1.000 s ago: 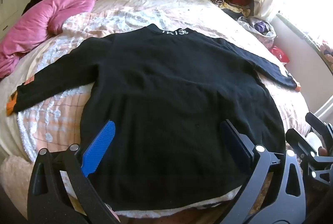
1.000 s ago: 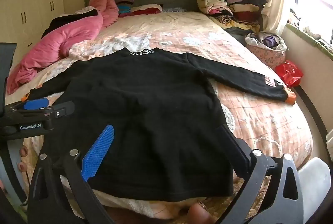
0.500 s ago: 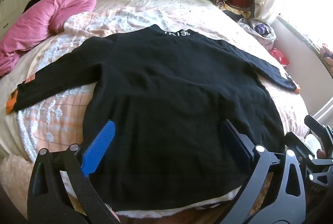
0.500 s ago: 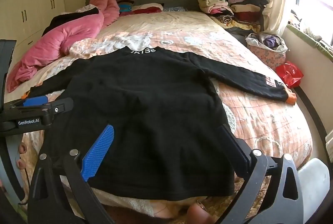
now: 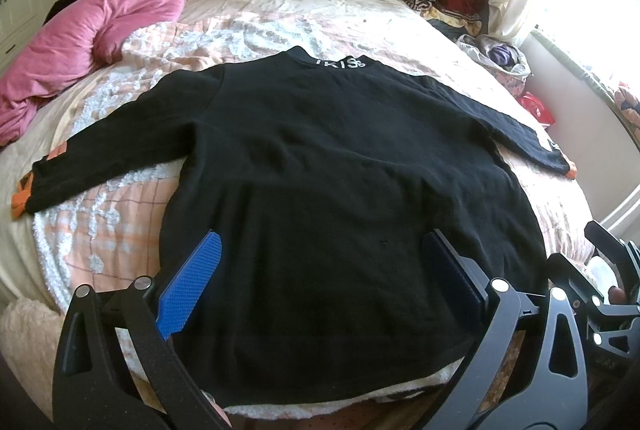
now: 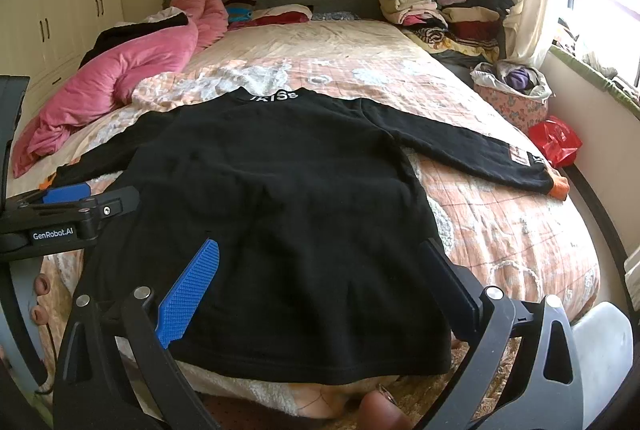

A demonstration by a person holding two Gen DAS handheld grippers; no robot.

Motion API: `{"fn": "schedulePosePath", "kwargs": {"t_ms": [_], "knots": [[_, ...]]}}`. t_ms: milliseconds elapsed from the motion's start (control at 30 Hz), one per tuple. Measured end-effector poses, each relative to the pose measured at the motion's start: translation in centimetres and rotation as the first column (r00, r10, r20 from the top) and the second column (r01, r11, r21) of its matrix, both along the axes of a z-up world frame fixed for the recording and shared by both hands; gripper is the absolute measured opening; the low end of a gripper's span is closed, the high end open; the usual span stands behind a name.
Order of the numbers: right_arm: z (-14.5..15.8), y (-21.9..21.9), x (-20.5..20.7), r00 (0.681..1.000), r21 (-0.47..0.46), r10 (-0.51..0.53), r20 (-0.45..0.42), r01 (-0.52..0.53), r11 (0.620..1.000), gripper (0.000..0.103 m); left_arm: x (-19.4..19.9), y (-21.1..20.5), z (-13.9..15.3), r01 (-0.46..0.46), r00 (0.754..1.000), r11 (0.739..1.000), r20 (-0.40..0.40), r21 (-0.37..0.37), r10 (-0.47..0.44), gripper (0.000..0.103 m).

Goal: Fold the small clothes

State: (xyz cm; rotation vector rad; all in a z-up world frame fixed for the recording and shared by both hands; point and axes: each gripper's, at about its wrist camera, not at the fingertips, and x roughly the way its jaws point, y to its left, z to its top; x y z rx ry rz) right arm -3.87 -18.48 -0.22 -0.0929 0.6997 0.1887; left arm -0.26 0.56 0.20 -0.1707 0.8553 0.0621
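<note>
Black sweater lies flat across the bed, collar at twelve o'clock, while left gripper and right gripper hover wide-jawed, empty, at six o'clock.

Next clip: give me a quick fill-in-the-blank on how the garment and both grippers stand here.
1. The black sweater lies flat on the bed with both sleeves spread ____.
2. The cuffs of the sleeves are ____ in colour.
3. The left gripper and the right gripper both have jaws that are ____.

Missing words: out; orange; open
</note>
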Motion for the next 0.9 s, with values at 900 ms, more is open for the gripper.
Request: {"fn": "schedulePosePath", "kwargs": {"t_ms": [900], "knots": [[0.05,0.1,0.07,1.0,-0.002,-0.001,-0.001,0.001,1.0,0.099,0.11,0.47,0.13,-0.001,1.0,1.0,0.002,0.007,0.001,0.095]]}}
